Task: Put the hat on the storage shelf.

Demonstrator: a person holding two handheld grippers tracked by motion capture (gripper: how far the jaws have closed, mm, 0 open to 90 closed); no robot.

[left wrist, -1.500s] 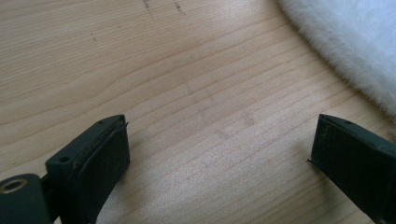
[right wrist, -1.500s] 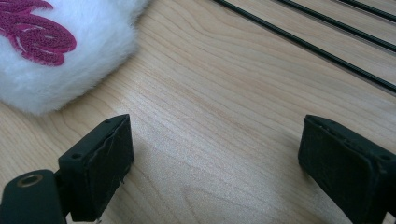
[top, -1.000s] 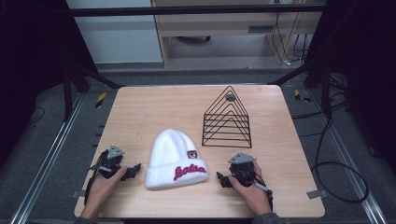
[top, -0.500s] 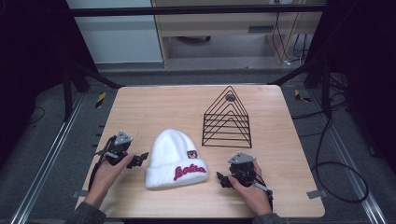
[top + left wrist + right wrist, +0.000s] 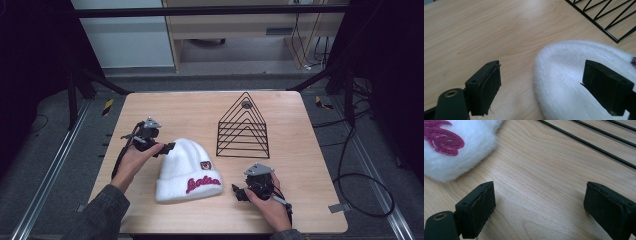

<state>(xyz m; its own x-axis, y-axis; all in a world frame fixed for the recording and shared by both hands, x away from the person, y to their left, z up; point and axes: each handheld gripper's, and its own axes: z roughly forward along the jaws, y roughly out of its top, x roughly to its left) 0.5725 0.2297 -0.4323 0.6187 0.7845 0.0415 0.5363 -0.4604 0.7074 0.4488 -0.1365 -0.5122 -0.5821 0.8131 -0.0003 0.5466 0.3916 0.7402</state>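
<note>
A white fluffy beanie [image 5: 186, 169] with red lettering lies flat on the wooden table [image 5: 200, 112]. My left gripper [image 5: 163, 145] is at the beanie's upper left edge. In the left gripper view it [image 5: 542, 67] is open, and the beanie's crown [image 5: 574, 82] lies between the jaws, nearer the right one. My right gripper [image 5: 239, 191] rests on the table just right of the beanie's brim. In the right gripper view it [image 5: 539, 187] is open over bare wood, with the beanie's lettered brim [image 5: 454, 147] at the upper left.
A black wire rack [image 5: 243, 129] of stacked triangles stands behind the right gripper, its wires [image 5: 599, 142] crossing the upper right of the right gripper view. Bare wood stretches along the table's far side. Cables lie on the floor to the right.
The left hand has carried its gripper forward and to the right, up to the beanie's crown. The right gripper and the beanie have stayed in place.
</note>
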